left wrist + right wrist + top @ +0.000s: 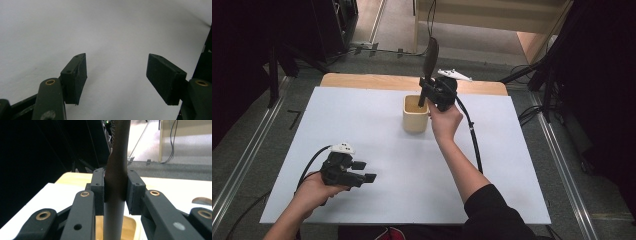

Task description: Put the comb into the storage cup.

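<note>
White sheeting covers the counter [377, 125], with a bare wooden strip along its far edge and dark floor and equipment stands around it; we take the cream container [415, 114] near the middle of the counter as our landmark. Well to the left of the container and nearer the person, we find the left gripper [366, 171] resting low over bare sheet, jaws spread wide with nothing between them, apparently idle. Immediately right of the container, the right gripper [424, 92] has its jaws closed on a dark long-handled utensil [430, 57], held upright, lower end inside the container's mouth. We judge the upright hold suits passing it through the narrow opening. Beyond the container, pale flooring and cables show.
</note>
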Motion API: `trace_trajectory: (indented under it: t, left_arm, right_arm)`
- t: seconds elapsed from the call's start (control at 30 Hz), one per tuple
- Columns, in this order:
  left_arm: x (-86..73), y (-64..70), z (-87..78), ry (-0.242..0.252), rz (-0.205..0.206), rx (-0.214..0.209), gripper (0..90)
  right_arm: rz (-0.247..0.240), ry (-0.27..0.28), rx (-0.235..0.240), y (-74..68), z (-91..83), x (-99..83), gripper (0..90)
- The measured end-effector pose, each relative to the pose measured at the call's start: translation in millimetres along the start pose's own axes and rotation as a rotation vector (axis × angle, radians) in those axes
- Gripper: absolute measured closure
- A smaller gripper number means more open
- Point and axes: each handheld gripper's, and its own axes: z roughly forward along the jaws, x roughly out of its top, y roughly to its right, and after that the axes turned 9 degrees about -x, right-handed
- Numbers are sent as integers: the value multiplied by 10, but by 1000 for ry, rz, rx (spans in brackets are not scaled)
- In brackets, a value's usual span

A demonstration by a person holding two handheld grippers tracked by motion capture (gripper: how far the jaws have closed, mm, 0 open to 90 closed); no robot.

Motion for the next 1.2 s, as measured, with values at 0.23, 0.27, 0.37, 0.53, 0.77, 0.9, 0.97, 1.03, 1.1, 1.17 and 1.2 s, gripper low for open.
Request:
trace_trajectory:
  t: [0.23,0.27,0.37,0.53,0.77,0.9,0.97,1.03,1.1,1.17,1.2]
  left_arm:
    - [-3,-3,11,-7,1,0,339]
    - [-3,-1,12,-6,1,-1,339]
    - [-3,-2,13,-5,1,-1,339]
    - [-6,3,19,-4,-3,-4,339]
    - [-8,-3,22,-5,-4,-4,340]
    - [-8,-5,16,-5,-3,-4,340]
    - [-8,-6,14,-5,-3,-4,340]
    - [-9,-7,10,-5,-4,-5,339]
    - [-9,-7,8,-7,-5,-3,339]
    - [-13,-4,10,-6,-3,-3,340]
    - [-14,-3,11,-6,-3,-3,339]
  right_arm:
    - [-3,-16,4,17,36,-119,699]
    - [-3,-18,6,20,44,-137,698]
    - [-10,-28,5,8,55,-180,698]
    - [-10,-33,9,2,73,-256,698]
    - [-26,-55,7,-15,97,-320,697]
    - [-39,-56,10,-18,102,-334,695]
    - [-32,-68,26,-6,114,-335,633]
    - [-49,-41,83,38,134,-332,322]
    - [-95,-32,49,68,117,-317,237]
    - [-113,-24,4,88,99,-309,196]
    - [-116,-31,1,108,92,-302,187]
